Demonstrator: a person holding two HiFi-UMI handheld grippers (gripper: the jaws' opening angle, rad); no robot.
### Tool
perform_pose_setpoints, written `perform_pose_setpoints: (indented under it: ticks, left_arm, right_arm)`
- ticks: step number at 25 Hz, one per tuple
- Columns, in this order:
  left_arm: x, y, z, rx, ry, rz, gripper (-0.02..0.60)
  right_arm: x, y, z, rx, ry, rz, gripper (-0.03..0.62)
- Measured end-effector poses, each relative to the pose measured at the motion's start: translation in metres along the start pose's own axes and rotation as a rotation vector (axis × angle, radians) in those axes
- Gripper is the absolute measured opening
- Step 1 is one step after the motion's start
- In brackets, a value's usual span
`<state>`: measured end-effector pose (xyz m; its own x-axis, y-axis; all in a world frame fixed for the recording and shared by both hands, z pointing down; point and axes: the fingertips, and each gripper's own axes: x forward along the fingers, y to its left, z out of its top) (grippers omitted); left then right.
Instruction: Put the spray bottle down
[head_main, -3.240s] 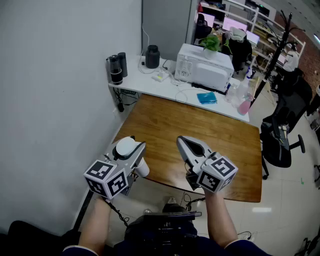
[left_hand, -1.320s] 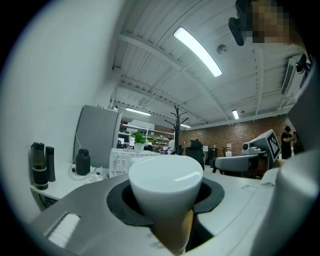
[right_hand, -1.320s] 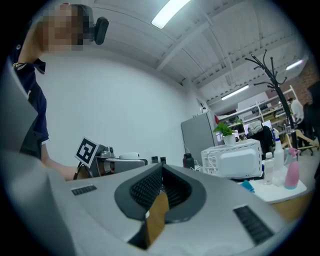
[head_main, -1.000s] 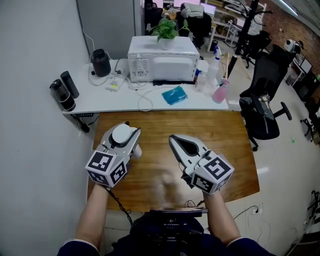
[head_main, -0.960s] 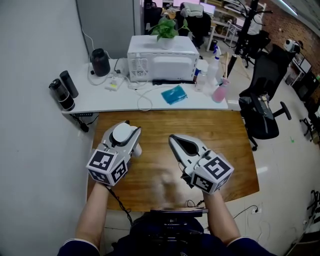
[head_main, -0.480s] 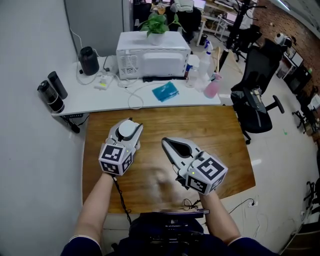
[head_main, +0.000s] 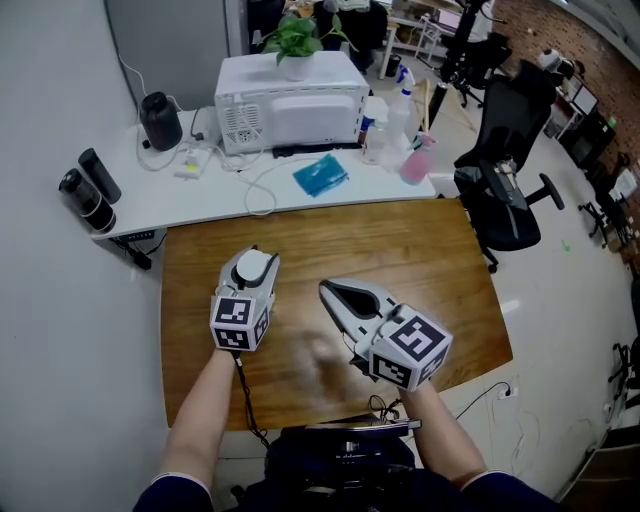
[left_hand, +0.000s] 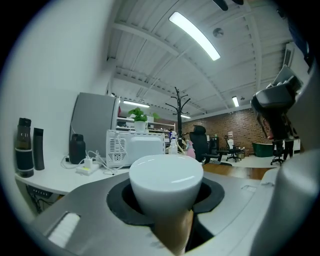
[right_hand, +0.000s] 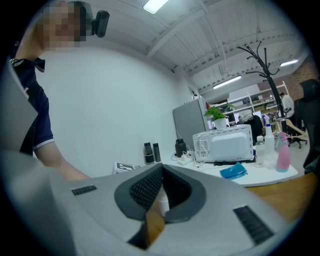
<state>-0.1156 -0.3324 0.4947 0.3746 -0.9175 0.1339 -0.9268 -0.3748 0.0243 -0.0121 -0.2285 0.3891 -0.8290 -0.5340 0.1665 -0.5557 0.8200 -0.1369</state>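
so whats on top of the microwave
A potted plant in a white pot stands on the microwave, about mid-top. Nothing else shows up there. The strip of top behind the pot and leaves is covered, so I can't rule out something small there.

The spray bottle (left_hand: 166, 182) is sitting between the jaws of the left gripper (head_main: 256, 258), and the jaws are squeezing it from both sides. Only its white, smooth, round part is showing. The rest is hiding under the gripper. It is hanging over the left part of the brown wooden counter (head_main: 420, 260). Whether it is touching the wood is not showing.
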Motion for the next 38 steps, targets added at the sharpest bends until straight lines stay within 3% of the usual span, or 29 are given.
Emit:
perform_pose_setpoints:
  ticks: [11, 28, 34, 38]
  left_arm:
    - [-0.003, 0.0, -0.02, 0.015, -0.054, 0.051, 0.196]
    - [0.003, 0.003, -0.021, 0.023, -0.048, 0.085, 0.204]
    - [0.004, 0.002, -0.021, 0.01, -0.047, 0.072, 0.325]
    - [-0.005, 0.008, -0.019, -0.013, -0.051, 0.097, 0.356]
  right_arm:
    - [0.003, -0.001, -0.008, 0.0, 0.035, 0.007, 0.0]
    - [-0.003, -0.004, -0.006, 0.007, 0.024, 0.001, 0.0]
    - [-0.003, -0.004, -0.006, 0.01, 0.025, 0.003, 0.0]
    - [-0.003, -0.003, -0.006, 0.008, 0.022, 0.007, 0.0]
